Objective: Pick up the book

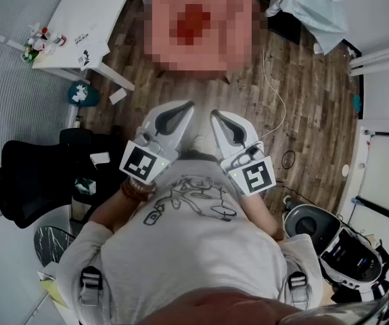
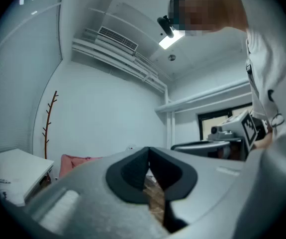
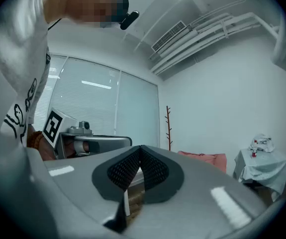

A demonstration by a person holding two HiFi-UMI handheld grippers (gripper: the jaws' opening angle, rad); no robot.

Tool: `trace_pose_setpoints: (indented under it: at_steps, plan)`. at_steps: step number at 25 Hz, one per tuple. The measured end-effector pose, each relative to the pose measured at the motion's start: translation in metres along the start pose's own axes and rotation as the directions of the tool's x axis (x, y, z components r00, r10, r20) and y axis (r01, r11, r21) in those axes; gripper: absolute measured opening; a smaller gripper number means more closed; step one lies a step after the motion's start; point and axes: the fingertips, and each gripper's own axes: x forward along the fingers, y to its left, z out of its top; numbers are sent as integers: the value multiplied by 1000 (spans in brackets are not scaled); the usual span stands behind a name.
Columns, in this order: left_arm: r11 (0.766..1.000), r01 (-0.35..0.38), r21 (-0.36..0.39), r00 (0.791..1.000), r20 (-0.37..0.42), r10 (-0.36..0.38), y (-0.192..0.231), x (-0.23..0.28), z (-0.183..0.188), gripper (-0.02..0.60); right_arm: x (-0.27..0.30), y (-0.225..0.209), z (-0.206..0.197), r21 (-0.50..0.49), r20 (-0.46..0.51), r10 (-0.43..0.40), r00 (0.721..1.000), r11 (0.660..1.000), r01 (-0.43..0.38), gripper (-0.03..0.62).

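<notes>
While standing on the dark wooden plank floor point(image 1: 302, 93), holds the white plastic left gripper point(image 1: 184, 108) and the white plastic right gripper point(image 1: 216, 116) level before the chest, side by side, tips near each other yet apart. Grips nothing with either. Smooth black pads point(image 2: 133, 176) of the left pressed together, ribbed black pads point(image 3: 125, 169) of the right pressed together too, only floor planks showing below each pair. Cannot place the book: not to be made out in any view. Toward the floor's far left corner, a white rectangular table point(image 1: 93, 19) with small bottles at its left edge. Along the floor's left edge, a black office chair point(image 1: 32, 181). Against the far white wall, a pink cushioned seat point(image 2: 78, 162) and a bare brown branch-shaped stand point(image 2: 48, 126), well apart from both grippers.
</notes>
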Motion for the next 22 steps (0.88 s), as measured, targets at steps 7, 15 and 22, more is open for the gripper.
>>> trace_pose_setpoints:
  at_steps: [7,15,22]
  plan:
    - [1000,3,-1,1000,0,-3,1,16,-5,5,0,-19,-2,9,-3,-11,1000,1000,11,6]
    - [1000,-14,10,1000,20,14,9,47,-6,3,3,-48,0,4,2,0,1000,1000,0,6]
    - [999,-34,-11,999,-10,34,13,64,-15,4,6,-68,-3,7,-1,13,1000,1000,-13,6]
